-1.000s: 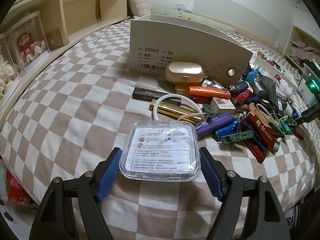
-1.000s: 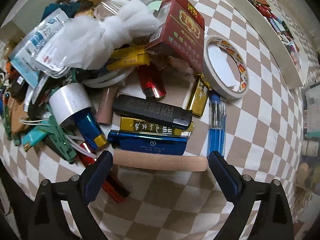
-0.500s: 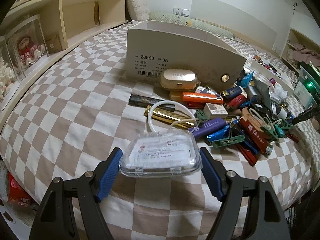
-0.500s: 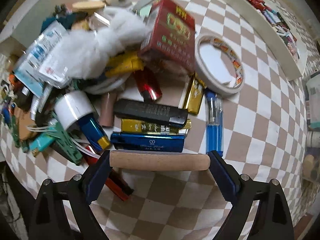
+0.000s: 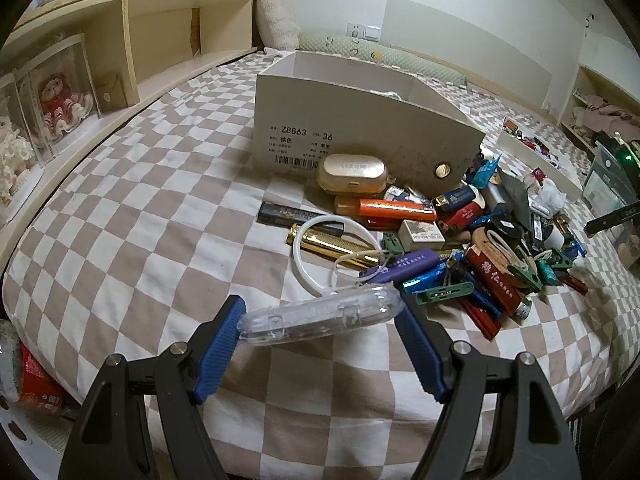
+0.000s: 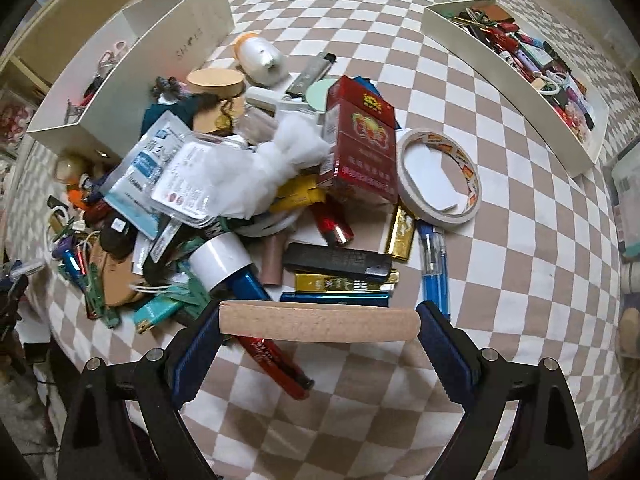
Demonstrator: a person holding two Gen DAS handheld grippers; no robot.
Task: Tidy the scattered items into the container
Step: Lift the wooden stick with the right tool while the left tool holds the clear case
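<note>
My left gripper (image 5: 320, 320) is shut on a clear plastic case (image 5: 320, 314), held edge-on above the checkered bedspread, in front of the open cream shoebox (image 5: 360, 120). My right gripper (image 6: 320, 326) is shut on a wooden stick (image 6: 318, 325), lifted above the pile of scattered items (image 6: 260, 184). The shoebox also shows in the right wrist view (image 6: 132, 60), at the upper left beyond the pile. A few small items lie inside it.
The pile holds lighters (image 5: 396, 209), a gold earbud case (image 5: 354, 174), a red cigarette box (image 6: 360, 148), a tape roll (image 6: 438, 178), clips and cables. A long white tray (image 6: 520, 80) of items lies at the right. Wooden shelves (image 5: 120, 48) run along the left.
Both grippers have risen. The clear case has lifted off the bedspread and now tilts edge-on. The wooden stick has been gripped and lifted off the bed, above the pile.
</note>
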